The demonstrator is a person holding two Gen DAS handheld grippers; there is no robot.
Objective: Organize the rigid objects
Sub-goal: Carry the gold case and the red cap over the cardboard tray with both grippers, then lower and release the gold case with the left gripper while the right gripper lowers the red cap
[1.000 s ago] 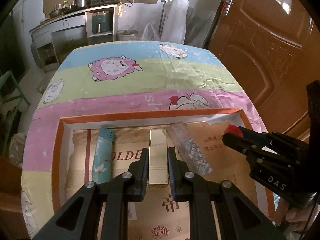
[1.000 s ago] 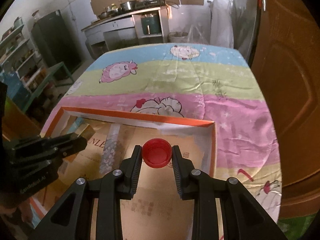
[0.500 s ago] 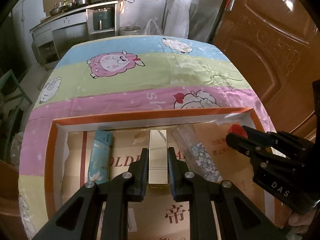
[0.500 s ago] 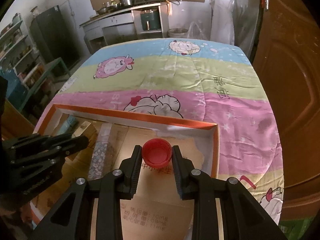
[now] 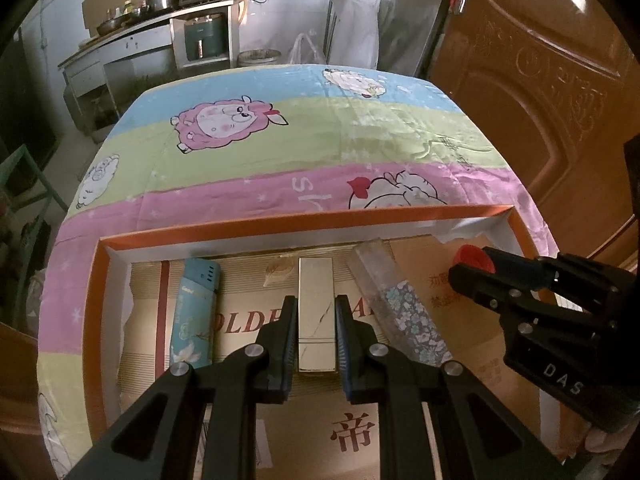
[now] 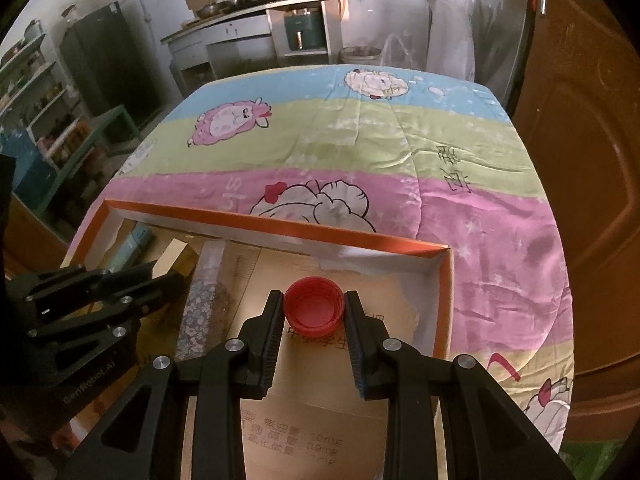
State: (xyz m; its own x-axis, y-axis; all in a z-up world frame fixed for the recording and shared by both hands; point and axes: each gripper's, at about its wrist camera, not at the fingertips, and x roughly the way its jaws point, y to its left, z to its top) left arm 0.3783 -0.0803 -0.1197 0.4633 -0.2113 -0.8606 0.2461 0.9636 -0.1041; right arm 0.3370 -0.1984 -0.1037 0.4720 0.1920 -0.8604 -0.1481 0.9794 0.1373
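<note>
Left gripper (image 5: 316, 334) clamped narrow on gold bar (image 5: 316, 312); right gripper (image 6: 314, 322) pinching red cap (image 6: 314, 307) — both over orange-rimmed tray (image 5: 304, 220). Teal case (image 5: 195, 312) lying just left of bar, floral tube (image 5: 404, 312) just right. Two items in hand, apparently unplaced — sorting partly done.
</note>
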